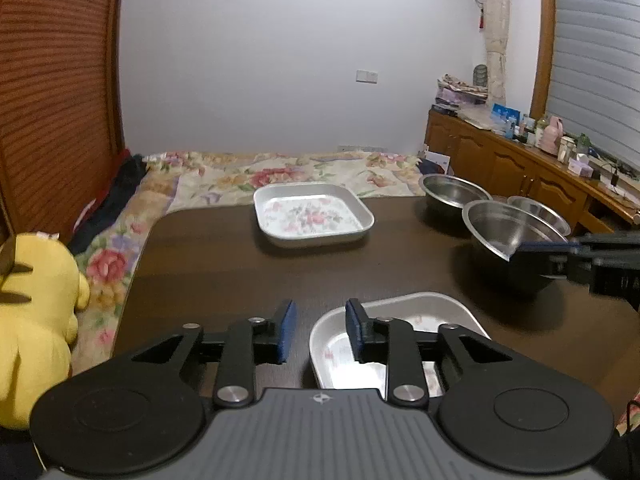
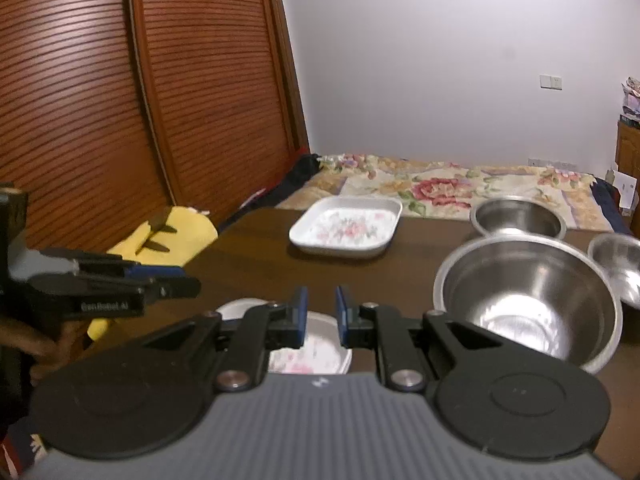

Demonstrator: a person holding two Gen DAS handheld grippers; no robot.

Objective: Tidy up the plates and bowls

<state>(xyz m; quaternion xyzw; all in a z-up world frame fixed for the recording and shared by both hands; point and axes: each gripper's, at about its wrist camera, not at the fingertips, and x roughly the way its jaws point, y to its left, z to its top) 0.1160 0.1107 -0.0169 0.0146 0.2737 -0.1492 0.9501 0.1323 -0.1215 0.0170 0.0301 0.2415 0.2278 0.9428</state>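
**Both hand-held grippers empty over the dark bench**

Left hand-held gripper (image 1: 316,330) hovers low above the near edge of the bench (image 1: 208,256), blue pads spread, nothing between them – its right finger overlaps the near floral square plate (image 1: 448,312). Right hand-held gripper (image 2: 321,316) also has its pads apart with a narrow gap, empty, above the same near plate (image 2: 320,354). A second floral square plate (image 1: 312,214) sits at the far middle of the bench. Three steel bowls cluster on the right: large bowl (image 2: 528,300) nearest, far bowl (image 2: 518,216) behind it, small bowl (image 2: 618,268) beside it. Yellow plush toy (image 1: 36,320) lies left of the bench on the floral bed (image 1: 224,180).
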